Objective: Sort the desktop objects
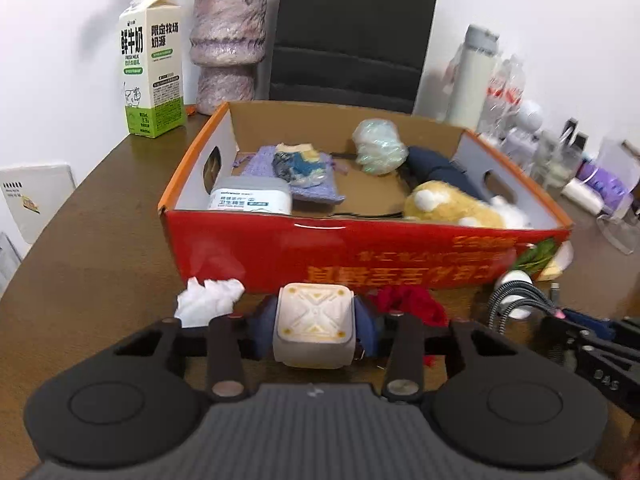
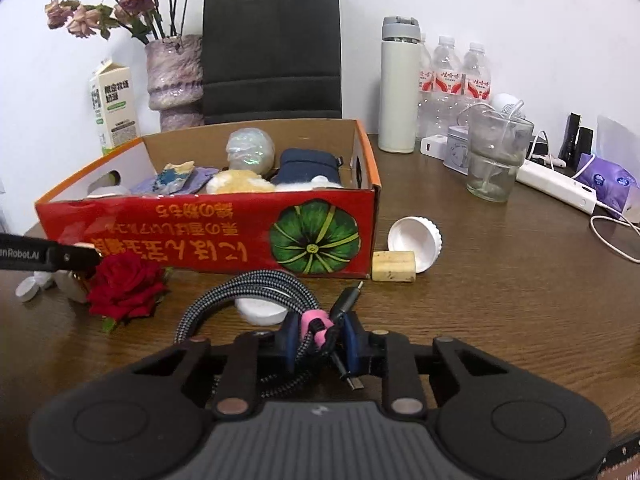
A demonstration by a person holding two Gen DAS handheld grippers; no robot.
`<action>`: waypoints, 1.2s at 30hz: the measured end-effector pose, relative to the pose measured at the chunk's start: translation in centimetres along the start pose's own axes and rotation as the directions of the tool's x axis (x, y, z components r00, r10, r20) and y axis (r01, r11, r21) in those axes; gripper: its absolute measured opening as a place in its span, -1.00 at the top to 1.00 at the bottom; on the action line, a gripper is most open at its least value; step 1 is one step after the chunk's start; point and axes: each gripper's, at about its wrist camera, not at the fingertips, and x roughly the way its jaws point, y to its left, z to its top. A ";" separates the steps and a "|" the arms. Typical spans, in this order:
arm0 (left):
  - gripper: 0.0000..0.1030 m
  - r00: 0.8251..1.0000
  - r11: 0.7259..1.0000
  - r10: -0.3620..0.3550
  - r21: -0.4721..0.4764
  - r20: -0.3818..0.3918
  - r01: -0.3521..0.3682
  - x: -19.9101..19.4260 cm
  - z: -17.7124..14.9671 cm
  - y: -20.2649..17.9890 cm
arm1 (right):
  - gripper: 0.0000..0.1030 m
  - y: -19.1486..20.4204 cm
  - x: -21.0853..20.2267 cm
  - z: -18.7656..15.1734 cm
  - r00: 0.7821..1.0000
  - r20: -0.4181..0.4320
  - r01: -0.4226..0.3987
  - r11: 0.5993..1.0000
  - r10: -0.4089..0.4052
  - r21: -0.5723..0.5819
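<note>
My left gripper (image 1: pixel 316 334) is shut on a cream-white cube-shaped gadget (image 1: pixel 313 312), its blue pads pressing both sides, just in front of the red cardboard box (image 1: pixel 280 248). My right gripper (image 2: pixel 320 340) is shut on a coiled braided cable (image 2: pixel 248 292) bound with a pink tie. A red rose (image 2: pixel 126 284) lies between the two grippers, and a crumpled tissue (image 1: pixel 208 300) lies left of the cube. Inside the box are a yellow plush toy (image 1: pixel 448 204), a cotton swab tub (image 1: pixel 250 198), a navy pouch (image 1: pixel 436 168) and a shiny ball (image 1: pixel 378 144).
A white cap (image 2: pixel 416 240) and a cork (image 2: pixel 394 266) lie right of the box. Behind it stand a milk carton (image 1: pixel 152 68), a vase (image 1: pixel 228 44) and a black bag (image 2: pixel 272 44). A thermos (image 2: pixel 398 88), bottles, a glass (image 2: pixel 496 156) and a power strip (image 2: pixel 556 184) crowd the right.
</note>
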 end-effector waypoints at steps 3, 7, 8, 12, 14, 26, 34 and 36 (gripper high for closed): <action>0.18 0.997 0.999 -0.038 -0.017 0.065 0.040 -2.9 0.1 -0.1 | 0.68 0.0 -2.3 0.1 0.999 0.051 0.018 1.000 -0.018 0.000; 0.18 0.985 0.996 -0.075 -0.045 0.156 0.083 -6.8 1.3 0.2 | 0.68 -0.6 -5.1 1.2 0.994 0.111 -0.004 1.000 0.002 0.010; 0.18 0.982 0.995 -0.081 -0.048 0.170 0.090 -7.4 1.7 0.2 | 0.68 -0.6 -5.8 1.6 0.992 0.128 -0.014 1.000 0.013 0.012; 0.19 0.973 0.991 -0.105 -0.056 0.205 0.118 -9.2 3.8 0.9 | 0.68 -0.2 -8.3 3.5 0.980 0.194 -0.031 0.999 0.034 -0.018; 0.19 0.972 0.993 -0.089 -0.059 0.216 0.104 -9.1 5.1 1.3 | 0.68 0.3 -8.9 4.9 0.974 0.217 -0.054 0.997 0.063 -0.047; 0.19 0.985 0.989 -0.139 -0.035 0.108 0.143 -6.8 2.8 1.5 | 0.70 2.1 -4.4 1.3 0.981 -0.059 -0.190 0.976 0.184 -0.103; 0.18 0.988 0.988 -0.154 -0.027 -0.010 0.153 -5.4 -3.1 0.3 | 0.87 1.4 -7.7 0.1 0.980 -0.012 -0.201 0.974 0.201 -0.104; 0.18 0.989 0.988 -0.150 -0.032 -0.016 0.149 -5.4 -4.0 0.3 | 0.86 1.2 -7.7 0.3 0.981 0.000 -0.191 0.976 0.192 -0.101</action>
